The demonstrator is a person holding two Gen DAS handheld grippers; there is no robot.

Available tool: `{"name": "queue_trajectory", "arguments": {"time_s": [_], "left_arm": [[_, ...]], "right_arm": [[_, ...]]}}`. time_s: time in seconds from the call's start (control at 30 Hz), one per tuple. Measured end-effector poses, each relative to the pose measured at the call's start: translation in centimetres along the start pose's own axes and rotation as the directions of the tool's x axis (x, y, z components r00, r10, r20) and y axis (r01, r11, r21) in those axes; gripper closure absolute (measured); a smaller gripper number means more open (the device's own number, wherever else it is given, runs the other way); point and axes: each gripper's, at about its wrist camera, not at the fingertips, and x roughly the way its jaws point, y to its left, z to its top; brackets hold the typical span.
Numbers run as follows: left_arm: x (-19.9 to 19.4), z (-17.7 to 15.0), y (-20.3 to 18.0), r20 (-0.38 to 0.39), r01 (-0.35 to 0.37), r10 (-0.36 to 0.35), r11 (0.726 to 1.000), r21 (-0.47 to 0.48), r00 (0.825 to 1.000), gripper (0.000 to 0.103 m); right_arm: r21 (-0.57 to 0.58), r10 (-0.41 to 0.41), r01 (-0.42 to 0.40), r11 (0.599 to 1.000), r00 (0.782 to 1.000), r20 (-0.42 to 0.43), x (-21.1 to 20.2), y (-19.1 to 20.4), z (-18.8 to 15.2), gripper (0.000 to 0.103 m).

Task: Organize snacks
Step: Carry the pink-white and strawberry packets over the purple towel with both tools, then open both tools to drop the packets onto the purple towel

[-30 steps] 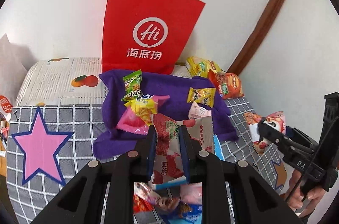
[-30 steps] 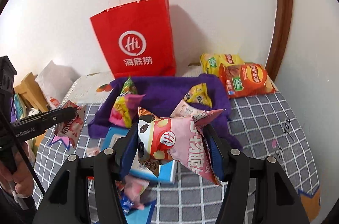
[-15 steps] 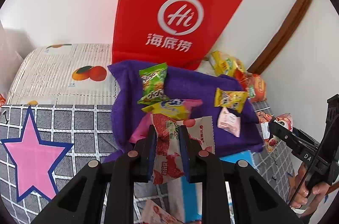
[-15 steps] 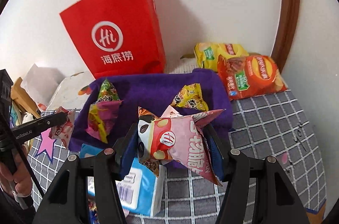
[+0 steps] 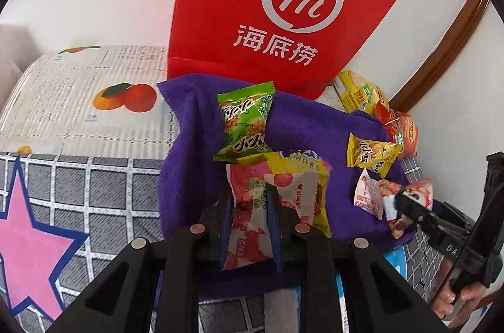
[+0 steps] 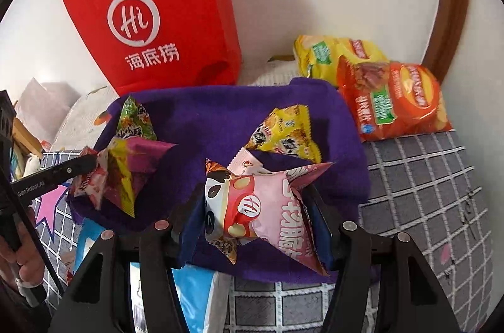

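A purple fabric basket [image 5: 189,150] [image 6: 214,112] sits on the bed below both grippers. My left gripper [image 5: 250,191] is shut on a red and white strawberry snack packet [image 5: 252,216], held over the basket's near side. My right gripper [image 6: 255,200] is shut on a pink puffed snack bag [image 6: 267,207] above the basket's near rim. In the basket lie a green packet [image 5: 245,119] [image 6: 134,122], a yellow and pink bag [image 5: 302,166] [image 6: 132,166], a small yellow packet [image 5: 371,153] [image 6: 283,134] and a small pale pink packet [image 5: 367,194]. In the left wrist view the right gripper [image 5: 406,200] shows at the right with its bag.
A red paper bag [image 5: 283,5] [image 6: 157,12] stands against the wall behind the basket. A yellow chip bag [image 6: 334,56] and an orange chip bag [image 6: 393,100] lie right of it. A light blue box [image 6: 192,298] lies near the basket's front. The grey checked bedspread [image 6: 425,191] surrounds everything.
Both grippers have come forward and down toward the purple basket, each still holding its packet. The basket and red bag now fill more of both views.
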Motion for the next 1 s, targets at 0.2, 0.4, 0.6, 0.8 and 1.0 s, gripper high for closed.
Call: {"name": "queue_trajectory", "arguments": {"time_s": [0.2,0.4,0.6,0.8,1.0], "left_arm": [[0.7,0.2,-0.3,-0.005,0.009,-0.009,1.0,0.006,1.0,0.083],[1.0,0.0,0.2,-0.028,0.028,-0.028,1.0,0.004,0.999,0.083],[1.0,-0.2,0.3,-0.044,0.049,-0.049,0.999,0.011,0.998,0.082],[0.9,-0.3,0.3,-0.083,0.057,-0.055,0.998,0.017,0.995,0.08],[-1.2,-1.0,0.2,-0.069,0.039,-0.036,0.998,0.05,0.997,0.053]], "right_arm": [[-0.008,0.042,-0.043,0.999,0.999,-0.02,1.8,0.4,0.2,0.043],[-0.034,0.057,-0.058,0.998,0.997,-0.047,3.2,1.6,0.0,0.043],[-0.037,0.02,-0.022,0.999,0.998,-0.066,3.5,1.6,0.1,0.042],[-0.06,-0.01,0.005,0.998,0.997,-0.081,2.9,2.0,0.0,0.033],[-0.045,-0.026,0.024,0.999,0.998,-0.052,0.9,2.2,0.1,0.025]]}}
